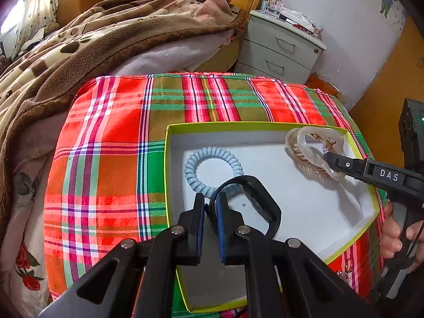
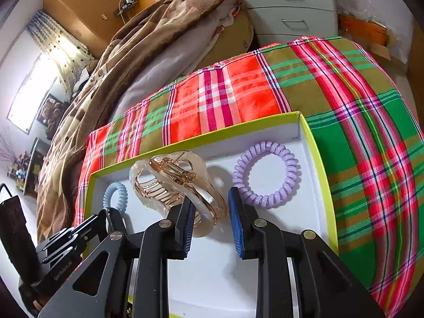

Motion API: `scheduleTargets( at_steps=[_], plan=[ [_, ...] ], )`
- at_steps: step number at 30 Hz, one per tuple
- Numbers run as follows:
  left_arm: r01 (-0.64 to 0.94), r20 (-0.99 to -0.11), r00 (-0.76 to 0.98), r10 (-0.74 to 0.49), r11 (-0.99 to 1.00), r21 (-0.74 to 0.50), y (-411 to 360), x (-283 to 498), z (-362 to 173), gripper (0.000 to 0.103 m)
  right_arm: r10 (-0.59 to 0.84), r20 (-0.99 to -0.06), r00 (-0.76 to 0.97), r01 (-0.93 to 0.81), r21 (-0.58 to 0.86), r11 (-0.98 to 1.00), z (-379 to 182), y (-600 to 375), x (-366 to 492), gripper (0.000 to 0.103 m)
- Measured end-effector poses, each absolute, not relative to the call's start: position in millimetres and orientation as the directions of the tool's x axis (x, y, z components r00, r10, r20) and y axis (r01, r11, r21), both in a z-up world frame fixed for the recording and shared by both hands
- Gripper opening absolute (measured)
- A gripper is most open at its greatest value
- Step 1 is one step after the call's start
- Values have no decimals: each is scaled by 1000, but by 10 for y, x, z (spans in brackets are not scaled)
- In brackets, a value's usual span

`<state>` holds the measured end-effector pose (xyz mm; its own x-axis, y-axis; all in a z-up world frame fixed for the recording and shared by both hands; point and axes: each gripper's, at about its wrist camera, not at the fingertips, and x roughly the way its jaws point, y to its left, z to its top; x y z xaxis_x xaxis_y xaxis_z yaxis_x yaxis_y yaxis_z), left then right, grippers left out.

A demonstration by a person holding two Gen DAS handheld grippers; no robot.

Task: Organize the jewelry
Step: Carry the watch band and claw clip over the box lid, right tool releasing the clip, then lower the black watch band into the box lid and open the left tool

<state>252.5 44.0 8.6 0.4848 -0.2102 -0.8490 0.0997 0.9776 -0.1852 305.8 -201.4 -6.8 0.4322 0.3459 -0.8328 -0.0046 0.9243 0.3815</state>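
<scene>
A white box with a lime rim (image 1: 169, 159) (image 2: 315, 153) lies on a plaid cloth. In it are a blue spiral hair tie (image 1: 201, 159) (image 2: 115, 194), a clear pinkish claw clip (image 1: 312, 153) (image 2: 172, 182) and a purple spiral hair tie (image 2: 265, 175). My left gripper (image 1: 210, 202) is shut on a black band (image 1: 262, 201) over the box, near the blue tie. My right gripper (image 2: 210, 209) is open around the near end of the claw clip; its left finger touches the clip. It shows in the left wrist view (image 1: 371, 169) at the clip.
The plaid cloth (image 1: 106, 159) (image 2: 371, 132) covers the surface. A brown blanket (image 1: 79, 47) is piled on the bed behind. A grey drawer cabinet (image 1: 281, 45) (image 2: 291, 8) stands at the back. A small pink trinket (image 1: 341, 274) lies on the cloth by the box's near right corner.
</scene>
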Motion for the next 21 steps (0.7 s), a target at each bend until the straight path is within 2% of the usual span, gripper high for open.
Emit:
scheduleTargets(
  at_steps=[13,21],
  plan=[
    [89,-851,482,-207,978,-187,426,2539,74,10,286,-836,468,-36,306,951,-14,-1916,3078,27],
    [89,-853,479,-206,978,-186,422,2544,95,10,266,-830,490,-44,281,959,17,-1907,3063,35]
  ],
)
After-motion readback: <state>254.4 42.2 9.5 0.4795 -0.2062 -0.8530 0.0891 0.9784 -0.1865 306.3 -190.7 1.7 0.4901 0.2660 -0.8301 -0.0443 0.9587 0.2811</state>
